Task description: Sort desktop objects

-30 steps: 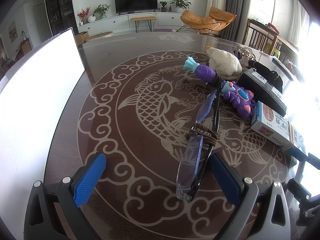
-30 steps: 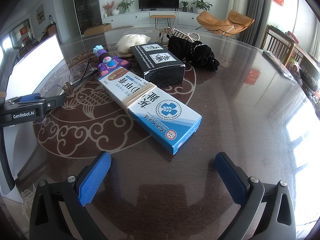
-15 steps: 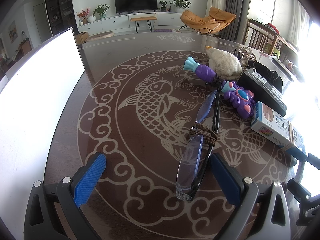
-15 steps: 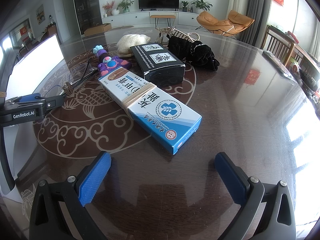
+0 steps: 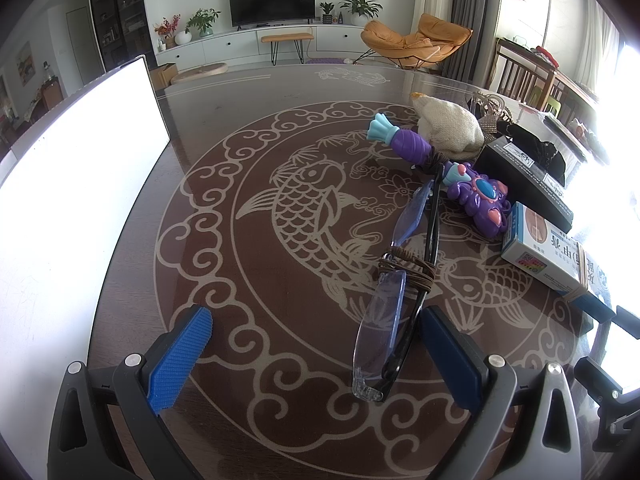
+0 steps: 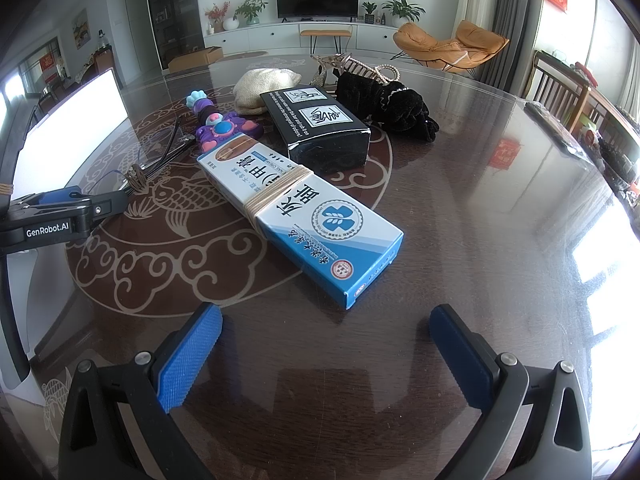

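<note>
My left gripper (image 5: pixel 316 354) is open just above the table, with folded black-rimmed glasses (image 5: pixel 394 300) lying against its right finger (image 5: pixel 448 354). Beyond them lie a purple toy (image 5: pixel 474 196), a cream pouch (image 5: pixel 446 128), a black box (image 5: pixel 524 178) and a blue-and-white box (image 5: pixel 560 254). My right gripper (image 6: pixel 326 354) is open and empty, just short of the near end of the blue-and-white box (image 6: pixel 300 208), which is bound with twine. The black box (image 6: pixel 316 128), purple toy (image 6: pixel 222 128), glasses (image 6: pixel 168 148) and a black fabric bundle (image 6: pixel 384 104) lie behind it.
A white board (image 5: pixel 68 184) stands along the table's left edge. The left gripper's body (image 6: pixel 60 216) shows at the left of the right wrist view. Dark glass table (image 6: pixel 480 208) carries a pale fish pattern; wooden chairs (image 6: pixel 560 92) stand at the right.
</note>
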Demonstrator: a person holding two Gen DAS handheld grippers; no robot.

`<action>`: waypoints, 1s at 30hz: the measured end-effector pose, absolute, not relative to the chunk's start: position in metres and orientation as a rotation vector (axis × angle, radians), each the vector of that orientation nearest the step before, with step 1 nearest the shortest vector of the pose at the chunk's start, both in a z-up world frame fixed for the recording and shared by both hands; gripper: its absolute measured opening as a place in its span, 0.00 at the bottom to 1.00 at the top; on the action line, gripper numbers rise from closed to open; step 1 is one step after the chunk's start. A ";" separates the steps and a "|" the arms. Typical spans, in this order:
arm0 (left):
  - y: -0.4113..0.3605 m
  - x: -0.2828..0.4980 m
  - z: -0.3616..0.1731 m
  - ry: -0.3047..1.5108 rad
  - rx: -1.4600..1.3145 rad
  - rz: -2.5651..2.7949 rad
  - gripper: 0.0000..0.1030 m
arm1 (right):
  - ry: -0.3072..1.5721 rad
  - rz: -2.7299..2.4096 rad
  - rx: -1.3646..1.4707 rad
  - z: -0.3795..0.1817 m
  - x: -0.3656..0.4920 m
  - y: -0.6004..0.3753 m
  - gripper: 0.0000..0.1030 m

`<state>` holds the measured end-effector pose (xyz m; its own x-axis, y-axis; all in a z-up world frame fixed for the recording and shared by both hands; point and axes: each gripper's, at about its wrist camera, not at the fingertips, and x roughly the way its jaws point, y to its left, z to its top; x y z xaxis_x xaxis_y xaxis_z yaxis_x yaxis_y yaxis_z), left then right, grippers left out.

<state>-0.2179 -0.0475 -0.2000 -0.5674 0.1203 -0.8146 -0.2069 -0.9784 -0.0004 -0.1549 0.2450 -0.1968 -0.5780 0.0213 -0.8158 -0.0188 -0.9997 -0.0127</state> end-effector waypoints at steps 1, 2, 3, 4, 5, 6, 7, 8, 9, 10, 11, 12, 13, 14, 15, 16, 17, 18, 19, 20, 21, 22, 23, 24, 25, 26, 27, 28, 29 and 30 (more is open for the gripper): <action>-0.048 -0.218 -0.200 0.141 -1.353 2.625 1.00 | -0.004 2.771 -1.432 -0.197 -0.155 0.245 1.00; -0.048 -0.218 -0.200 0.141 -1.353 2.624 1.00 | -0.004 2.771 -1.433 -0.197 -0.155 0.245 1.00; -0.048 -0.218 -0.200 0.141 -1.353 2.624 1.00 | -0.004 2.771 -1.433 -0.197 -0.155 0.245 1.00; -0.048 -0.218 -0.200 0.141 -1.353 2.624 1.00 | -0.004 2.771 -1.432 -0.197 -0.155 0.245 1.00; -0.048 -0.218 -0.200 0.141 -1.353 2.624 1.00 | -0.004 2.771 -1.432 -0.197 -0.155 0.245 1.00; -0.048 -0.218 -0.200 0.141 -1.353 2.624 1.00 | -0.004 2.771 -1.432 -0.197 -0.155 0.245 1.00; -0.048 -0.218 -0.200 0.141 -1.353 2.624 1.00 | -0.004 2.771 -1.432 -0.197 -0.155 0.245 1.00; -0.048 -0.218 -0.200 0.141 -1.353 2.624 1.00 | -0.004 2.771 -1.432 -0.197 -0.155 0.245 1.00; -0.048 -0.218 -0.200 0.141 -1.353 2.624 1.00 | -0.004 2.771 -1.432 -0.197 -0.155 0.245 1.00; -0.048 -0.218 -0.200 0.141 -1.353 2.624 1.00 | -0.004 2.771 -1.432 -0.197 -0.155 0.245 1.00; -0.048 -0.218 -0.200 0.141 -1.353 2.624 1.00 | -0.004 2.771 -1.432 -0.197 -0.155 0.245 1.00; -0.048 -0.218 -0.200 0.141 -1.353 2.624 1.00 | -0.004 2.771 -1.432 -0.197 -0.155 0.245 1.00; -0.048 -0.218 -0.200 0.141 -1.353 2.624 1.00 | -0.004 2.771 -1.432 -0.197 -0.155 0.245 1.00; -0.048 -0.218 -0.200 0.141 -1.353 2.624 1.00 | -0.004 2.771 -1.432 -0.197 -0.155 0.245 1.00; -0.048 -0.218 -0.200 0.141 -1.353 2.624 1.00 | -0.004 2.771 -1.432 -0.197 -0.155 0.245 1.00; -0.048 -0.218 -0.200 0.141 -1.353 2.624 1.00 | -0.004 2.771 -1.432 -0.197 -0.155 0.245 1.00; -0.048 -0.218 -0.200 0.141 -1.353 2.624 1.00 | -0.004 2.771 -1.432 -0.197 -0.155 0.245 1.00; -0.048 -0.218 -0.200 0.141 -1.353 2.624 1.00 | -0.004 2.771 -1.432 -0.197 -0.155 0.245 1.00; -0.048 -0.218 -0.200 0.141 -1.353 2.624 1.00 | -0.004 2.771 -1.432 -0.197 -0.155 0.245 1.00; -0.048 -0.218 -0.200 0.141 -1.353 2.624 1.00 | 0.004 2.769 -1.432 -0.197 -0.155 0.245 1.00; -0.048 -0.218 -0.200 0.141 -1.353 2.624 1.00 | 0.004 2.769 -1.432 -0.197 -0.155 0.246 1.00; -0.048 -0.218 -0.200 0.141 -1.353 2.624 1.00 | 0.004 2.769 -1.432 -0.199 -0.157 0.243 1.00; -0.048 -0.218 -0.200 0.141 -1.353 2.624 1.00 | 0.002 2.771 -1.433 -0.199 -0.157 0.243 1.00; -0.048 -0.218 -0.200 0.141 -1.353 2.624 1.00 | -0.017 2.784 -1.461 -0.198 -0.157 0.243 1.00; -0.048 -0.218 -0.200 0.141 -1.353 2.624 1.00 | -0.065 2.809 -1.518 -0.197 -0.158 0.241 1.00; -0.048 -0.218 -0.200 0.141 -1.353 2.624 1.00 | -0.117 2.849 -1.567 -0.197 -0.157 0.240 1.00; -0.048 -0.218 -0.200 0.141 -1.353 2.624 1.00 | -0.134 2.869 -1.577 -0.197 -0.155 0.243 1.00; -0.048 -0.218 -0.200 0.141 -1.353 2.624 1.00 | -0.135 2.865 -1.590 -0.199 -0.154 0.244 1.00; -0.048 -0.218 -0.200 0.141 -1.353 2.624 1.00 | -0.157 2.860 -1.631 -0.198 -0.152 0.245 1.00; -0.048 -0.218 -0.200 0.141 -1.353 2.624 1.00 | -0.194 2.861 -1.681 -0.198 -0.152 0.245 1.00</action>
<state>-0.2178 -0.0477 -0.2001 -0.5675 0.1207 -0.8145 -0.2076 -0.9782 -0.0004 -0.1517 0.2447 -0.1980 -0.4763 -0.0978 -0.8739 0.2150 -0.9766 -0.0079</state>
